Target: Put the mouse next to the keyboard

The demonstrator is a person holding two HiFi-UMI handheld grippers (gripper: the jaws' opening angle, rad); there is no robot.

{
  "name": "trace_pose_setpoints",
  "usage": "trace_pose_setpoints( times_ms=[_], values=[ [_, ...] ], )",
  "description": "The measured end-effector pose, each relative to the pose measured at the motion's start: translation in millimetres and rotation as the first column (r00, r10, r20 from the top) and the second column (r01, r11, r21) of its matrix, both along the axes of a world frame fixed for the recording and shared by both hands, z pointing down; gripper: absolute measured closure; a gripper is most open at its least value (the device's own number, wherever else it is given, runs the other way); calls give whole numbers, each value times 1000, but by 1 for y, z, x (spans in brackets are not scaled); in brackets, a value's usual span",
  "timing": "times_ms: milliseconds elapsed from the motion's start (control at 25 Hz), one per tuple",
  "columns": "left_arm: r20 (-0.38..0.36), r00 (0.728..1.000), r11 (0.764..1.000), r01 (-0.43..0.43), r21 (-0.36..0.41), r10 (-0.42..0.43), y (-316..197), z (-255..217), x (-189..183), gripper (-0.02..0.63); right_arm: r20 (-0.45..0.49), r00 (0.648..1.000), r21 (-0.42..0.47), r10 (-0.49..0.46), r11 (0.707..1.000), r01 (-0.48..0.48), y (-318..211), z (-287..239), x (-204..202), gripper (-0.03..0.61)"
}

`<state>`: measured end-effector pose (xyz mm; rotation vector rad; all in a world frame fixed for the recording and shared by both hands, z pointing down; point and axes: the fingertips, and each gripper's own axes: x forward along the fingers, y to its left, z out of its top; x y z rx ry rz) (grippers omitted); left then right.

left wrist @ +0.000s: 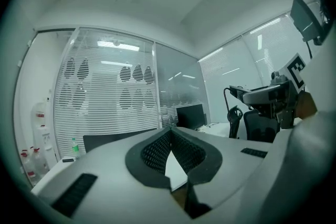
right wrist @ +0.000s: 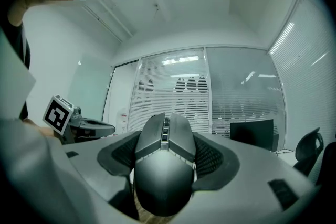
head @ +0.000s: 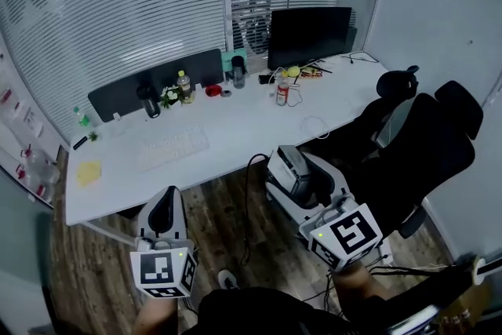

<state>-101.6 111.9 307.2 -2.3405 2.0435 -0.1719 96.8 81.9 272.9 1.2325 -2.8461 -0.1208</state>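
Note:
A dark grey mouse (right wrist: 164,165) sits nose-forward between the jaws of my right gripper (right wrist: 167,147), whose pads press on its two sides. Seen from the head, that gripper (head: 292,169) holds the mouse (head: 284,163) level, above the floor, just short of the desk's front edge. The white keyboard (head: 172,147) lies on the white desk (head: 235,129), left of centre. My left gripper (head: 162,214) is below the keyboard, short of the desk edge. In its own view its (left wrist: 169,136) pads meet at the tips with nothing between them.
A black monitor (head: 308,35) stands at the desk's back right, with bottles (head: 183,85), a can (head: 281,92) and small items along a dark divider panel (head: 157,82). A yellow note (head: 89,172) lies far left. Black office chairs (head: 423,145) stand to the right.

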Motion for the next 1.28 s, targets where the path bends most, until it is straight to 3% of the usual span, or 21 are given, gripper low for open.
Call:
trace_pose_setpoints(
  times_ms=[400, 960, 1280],
  values=[
    [-50, 999, 999, 2, -41, -4, -49, 18, -54, 584, -29, 1000, -25, -7, 1000, 6, -51, 13, -54, 281],
    [-56, 998, 1000, -7, -30, 5, -116, 18, -145, 584, -51, 998, -17, 27, 999, -28, -114, 3, -138, 281],
    [-60, 998, 999, 24, -31, -26, -140, 24, -160, 584, -53, 999, 7, 4, 1000, -4, -145, 3, -151, 281]
  ],
)
